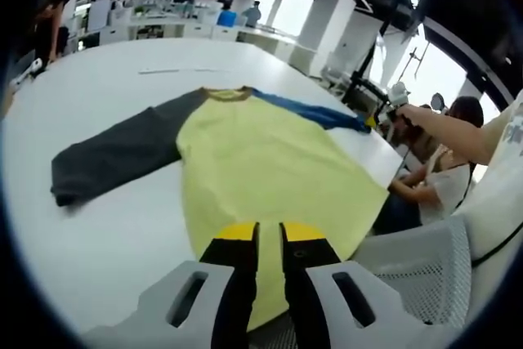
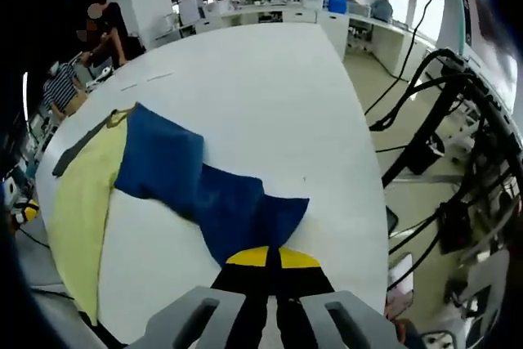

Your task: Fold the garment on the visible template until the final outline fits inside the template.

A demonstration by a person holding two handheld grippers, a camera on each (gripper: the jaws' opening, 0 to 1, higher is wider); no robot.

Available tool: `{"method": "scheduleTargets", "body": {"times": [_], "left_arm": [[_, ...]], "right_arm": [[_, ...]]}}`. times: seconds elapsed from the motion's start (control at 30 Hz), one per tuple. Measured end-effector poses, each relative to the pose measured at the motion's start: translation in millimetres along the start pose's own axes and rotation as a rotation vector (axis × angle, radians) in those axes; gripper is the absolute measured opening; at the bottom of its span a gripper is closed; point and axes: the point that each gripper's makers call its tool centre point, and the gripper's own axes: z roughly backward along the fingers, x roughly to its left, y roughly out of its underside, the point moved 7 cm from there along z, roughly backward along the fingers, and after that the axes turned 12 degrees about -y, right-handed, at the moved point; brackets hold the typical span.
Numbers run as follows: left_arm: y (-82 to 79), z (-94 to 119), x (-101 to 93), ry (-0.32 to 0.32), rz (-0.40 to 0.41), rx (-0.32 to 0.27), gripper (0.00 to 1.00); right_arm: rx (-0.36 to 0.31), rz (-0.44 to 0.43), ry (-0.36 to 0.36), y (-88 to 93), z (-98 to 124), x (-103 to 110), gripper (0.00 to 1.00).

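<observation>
The shirt (image 1: 261, 161) lies mostly flat on the worktop (image 1: 122, 96); folding is barely begun. Right gripper (image 2: 267, 257) pinches the blue sleeve (image 2: 221, 198); left gripper (image 1: 270, 233) fingers pressed together.

No readable text, labels or signs anywhere.

The left gripper (image 1: 269, 234) rises from the bottom of the left gripper view with its two black, yellow-tipped jaws upright, parallel and almost together, a thin gap between them. Nothing is seen between the tips. The right gripper (image 2: 272, 257) rises from the bottom of the right gripper view, its yellow tips pressed close, side by side. In the left gripper view a bare forearm (image 1: 458, 130) reaches in from the right edge, well beyond the fingertips.
</observation>
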Motion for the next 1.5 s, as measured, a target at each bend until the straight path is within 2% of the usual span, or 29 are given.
{"method": "scheduleTargets", "body": {"times": [0.2, 0.43, 0.7, 1.1, 1.33, 1.5], "left_arm": [[-0.8, 1, 1.8, -0.005, 0.001, 0.001, 0.07], [-0.2, 1, 3.7, -0.013, 0.005, 0.001, 0.07], [1.9, 1, 1.5, -0.010, 0.008, 0.003, 0.07], [4.9, 2, 0.6, -0.010, 0.014, 0.001, 0.07], [4.7, 3, 2.5, -0.004, 0.015, -0.001, 0.08], [4.5, 4, 5.3, -0.004, 0.010, -0.001, 0.08]], "right_arm": [[0.013, 0.001, 0.032, -13.6, 5, -16, 0.00], [-0.021, 0.011, 0.048, -30.3, 18, -19, 0.00], [0.008, 0.008, 0.064, -34.7, 18, -29, 0.00], [0.033, -0.017, 0.041, -33.8, 19, -21, 0.00], [-0.006, -0.045, -0.017, -43.3, 19, -8, 0.00], [-0.016, -0.031, -0.026, -48.4, 17, 5, 0.00]]}}
